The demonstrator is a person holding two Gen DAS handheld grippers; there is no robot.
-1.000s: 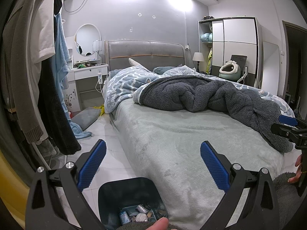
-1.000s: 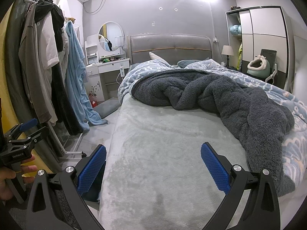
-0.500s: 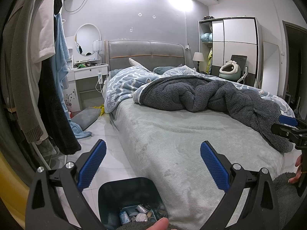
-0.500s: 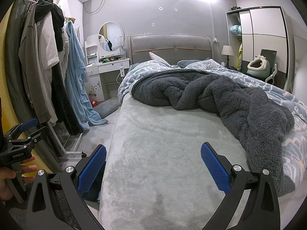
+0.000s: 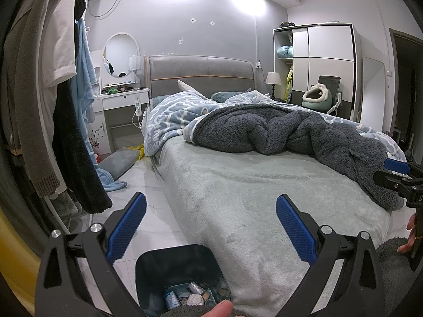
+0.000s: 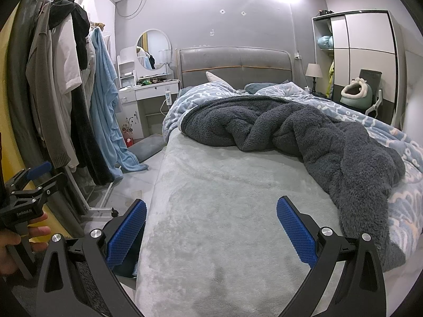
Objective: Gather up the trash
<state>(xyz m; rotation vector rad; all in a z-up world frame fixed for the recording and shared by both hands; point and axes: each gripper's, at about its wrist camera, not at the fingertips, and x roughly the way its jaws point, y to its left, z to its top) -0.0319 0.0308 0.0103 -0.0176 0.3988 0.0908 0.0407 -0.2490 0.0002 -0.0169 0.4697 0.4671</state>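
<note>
The left gripper [image 5: 211,227] is held with its jaws spread wide and nothing between them; its blue pads [image 5: 127,228] frame the near edge of the bed [image 5: 238,185]. Directly below and between those jaws stands a dark teal bin [image 5: 182,277] on the white tiled floor [image 5: 148,185], just beside the side of the bed. Inside the bin lies the trash [image 5: 194,294]: a small can, crumpled pale paper and silvery wrappers, resting at the bottom. A fingertip [image 5: 220,310] shows at the lower edge of the left view, just in front of the bin. The right gripper [image 6: 211,229] is likewise released, jaws fully apart and empty, with the grey-green bed cover lying ahead between them. Beyond both pairs of jaws a dark grey fleece blanket [image 6: 304,137] is heaped across the far half of the bed, over a blue patterned quilt [image 6: 396,206]. Left of the jaws, clothes [image 6: 60,100] hang on a rack, with a light blue towel [image 6: 105,105] reaching down to the floor. In the right view the left gripper appears at the far left edge, held by a hand [image 6: 18,240]. In the left view the right gripper appears at the far right edge, past the foot corner of the bed.
</note>
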